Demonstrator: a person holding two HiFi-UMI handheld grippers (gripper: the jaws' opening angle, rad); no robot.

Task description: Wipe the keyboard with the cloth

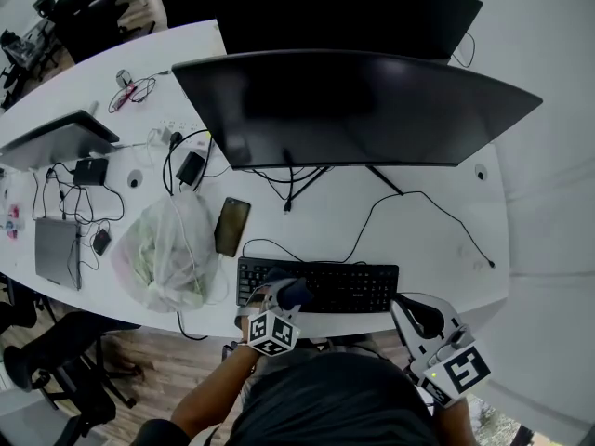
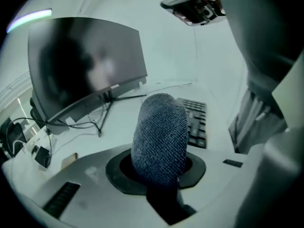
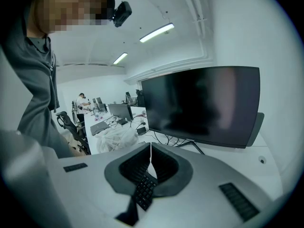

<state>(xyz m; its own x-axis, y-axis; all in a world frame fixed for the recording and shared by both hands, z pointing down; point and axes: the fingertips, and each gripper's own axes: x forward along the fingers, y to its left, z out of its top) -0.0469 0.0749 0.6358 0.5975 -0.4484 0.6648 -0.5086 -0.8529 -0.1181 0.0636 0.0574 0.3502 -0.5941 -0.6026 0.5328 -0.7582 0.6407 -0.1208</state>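
Note:
The black keyboard (image 1: 321, 286) lies at the desk's near edge, below the big monitor. My left gripper (image 1: 286, 295) is over the keyboard's left part, shut on a blue-grey knitted cloth (image 1: 296, 292). In the left gripper view the cloth (image 2: 159, 137) sticks up between the jaws and hides the fingertips, with the keyboard (image 2: 196, 122) behind it. My right gripper (image 1: 417, 314) hovers just past the keyboard's right end, near the desk edge. In the right gripper view its jaws meet with nothing held (image 3: 151, 158), and a strip of keyboard (image 3: 144, 192) shows under them.
A curved monitor (image 1: 344, 110) stands behind the keyboard on a white desk (image 1: 446, 249), its cables trailing across the desk. A clear plastic bag (image 1: 167, 249) and a phone (image 1: 231, 226) lie left of the keyboard. A closed laptop (image 1: 56, 252) and chargers sit farther left.

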